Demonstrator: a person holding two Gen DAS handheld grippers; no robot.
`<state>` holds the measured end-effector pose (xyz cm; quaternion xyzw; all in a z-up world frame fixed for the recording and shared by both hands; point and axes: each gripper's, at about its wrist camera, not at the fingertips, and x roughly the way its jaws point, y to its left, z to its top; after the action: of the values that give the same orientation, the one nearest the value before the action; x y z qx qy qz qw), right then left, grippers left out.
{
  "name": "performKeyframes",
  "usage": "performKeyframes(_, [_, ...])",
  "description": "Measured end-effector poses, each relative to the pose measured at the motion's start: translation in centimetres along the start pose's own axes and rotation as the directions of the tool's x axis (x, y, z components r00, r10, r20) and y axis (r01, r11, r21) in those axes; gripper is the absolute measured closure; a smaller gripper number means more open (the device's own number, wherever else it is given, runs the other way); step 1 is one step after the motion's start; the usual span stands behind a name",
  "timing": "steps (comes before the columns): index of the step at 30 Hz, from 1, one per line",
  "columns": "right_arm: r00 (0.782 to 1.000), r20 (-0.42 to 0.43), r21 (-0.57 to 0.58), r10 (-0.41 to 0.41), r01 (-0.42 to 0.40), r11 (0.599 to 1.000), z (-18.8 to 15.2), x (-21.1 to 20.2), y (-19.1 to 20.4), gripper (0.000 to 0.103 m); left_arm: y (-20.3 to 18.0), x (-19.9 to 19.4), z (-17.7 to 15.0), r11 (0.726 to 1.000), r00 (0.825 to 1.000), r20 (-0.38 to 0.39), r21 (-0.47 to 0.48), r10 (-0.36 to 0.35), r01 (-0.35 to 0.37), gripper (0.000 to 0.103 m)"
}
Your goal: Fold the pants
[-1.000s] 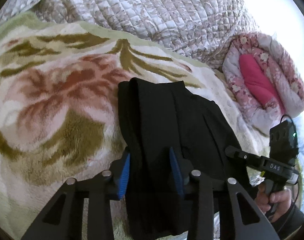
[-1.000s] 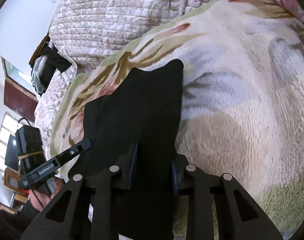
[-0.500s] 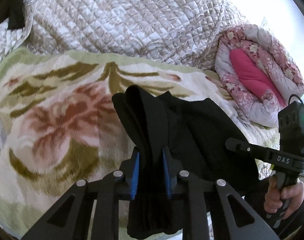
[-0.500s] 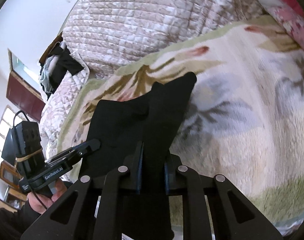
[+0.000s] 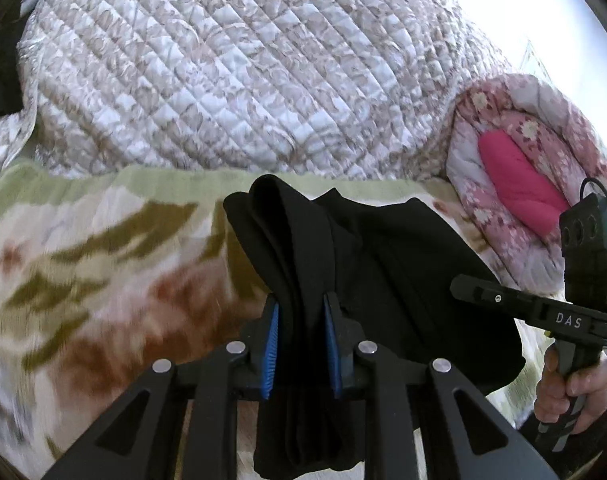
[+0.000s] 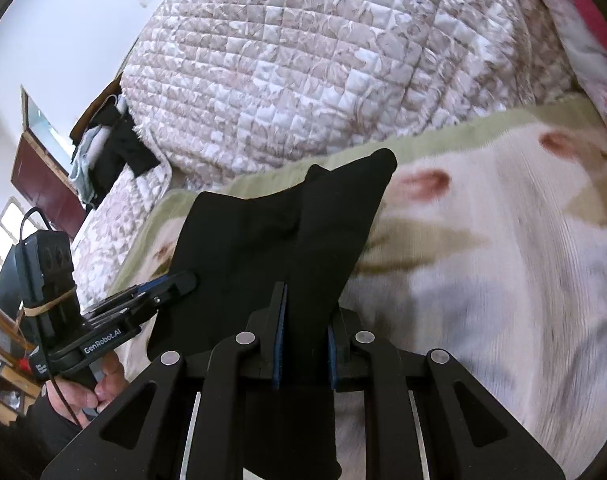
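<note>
Both grippers clamped on the black pants (image 5: 383,264), one per side. Left gripper (image 5: 301,344) has its blue-padded fingers (image 5: 270,354) pinching a bunched, multi-layer fold of the fabric; cloth rises in a ridge ahead of the tips and hangs down below between the arms. Right gripper (image 6: 303,344) likewise closed on a thick strip of the pants (image 6: 287,236), with a pointed corner of fabric sticking up beyond the tips and a flap drooping under the tool. Pants sit at the near edge of the floral fleece blanket (image 5: 103,264), partly lifted off it, the middle sagging between the two grips. Blanket is cream with olive and rust leaf patterns, green border at the far side. Behind it a big quilted beige-white comforter (image 5: 231,64), rolled into a mound. Right of that, a rolled pink floral quilt (image 5: 515,168) with a magenta lining. Right hand (image 5: 571,388) visible on its handle in the left wrist view; left hand (image 6: 91,384) on its handle in the right wrist view. Dark clothes pile (image 6: 111,148) at far left by the comforter. Blanket looks motion-blurred in both views.
</note>
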<state>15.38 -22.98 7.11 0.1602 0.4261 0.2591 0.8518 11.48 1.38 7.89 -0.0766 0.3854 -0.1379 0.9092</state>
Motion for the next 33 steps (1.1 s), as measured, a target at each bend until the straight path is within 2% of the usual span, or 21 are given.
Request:
performKeyframes(5, [1.000, -0.022, -0.025, -0.018, 0.018, 1.000, 2.4, 3.3, -1.1, 0.085, 1.2, 2.7, 1.7, 1.000, 1.000, 0.005, 0.000, 0.024, -0.024, 0.079])
performKeyframes(7, [0.995, -0.050, -0.018, -0.081, 0.080, 0.997, 2.5, 4.5, -2.3, 0.080, 1.9, 4.3, 1.6, 0.999, 0.999, -0.027, 0.001, 0.040, -0.040, 0.078])
performKeyframes(10, [0.991, -0.023, -0.020, -0.133, 0.132, 0.991, 1.9, 3.7, -3.4, 0.076, 3.5, 6.0, 0.4, 0.994, 0.990, -0.091, 0.001, 0.112, -0.112, 0.078])
performKeyframes(12, [0.988, -0.002, -0.025, -0.157, 0.157, 0.987, 1.5, 2.4, -3.7, 0.075, 4.7, 5.3, -0.3, 0.989, 0.987, -0.073, -0.012, 0.146, -0.147, 0.078])
performKeyframes(16, [0.982, 0.021, -0.058, -0.186, 0.187, 0.981, 0.5, 0.6, -2.7, 0.075, 6.2, 2.8, -1.0, 0.983, 0.985, -0.047, -0.070, 0.168, -0.171, 0.078])
performKeyframes(20, [0.979, 0.043, -0.113, -0.198, 0.201, 0.973, -1.4, 0.1, -0.3, 0.075, 4.6, -0.1, -1.8, 0.987, 0.989, -0.004, -0.064, 0.150, -0.150, 0.078])
performKeyframes(23, [0.976, 0.019, -0.163, -0.215, 0.215, 0.963, -2.9, 1.4, 1.2, 0.075, 2.2, -1.2, -2.4, 0.994, 0.995, 0.020, -0.043, 0.098, -0.097, 0.078])
performKeyframes(26, [0.959, -0.063, -0.212, -0.278, 0.259, 0.942, -4.5, 4.2, 1.2, 0.075, -0.3, 0.1, -3.6, 0.997, 0.997, -0.004, 0.012, 0.081, -0.081, 0.078])
performKeyframes(28, [0.957, -0.043, -0.220, -0.287, 0.271, 0.937, -5.0, 4.3, 1.1, 0.075, -0.6, 2.0, -4.6, 0.997, 0.995, -0.060, 0.013, 0.074, -0.074, 0.078])
performKeyframes(29, [0.957, -0.048, -0.211, -0.287, 0.271, 0.939, -4.9, 4.1, 1.2, 0.075, -0.7, 2.7, -5.1, 0.995, 0.992, -0.074, 0.023, 0.103, -0.101, 0.078])
performKeyframes(33, [0.953, -0.050, -0.228, -0.300, 0.281, 0.932, -4.8, 2.9, 1.8, 0.075, -1.2, 2.2, -5.2, 0.992, 0.991, -0.057, 0.046, 0.123, -0.121, 0.078])
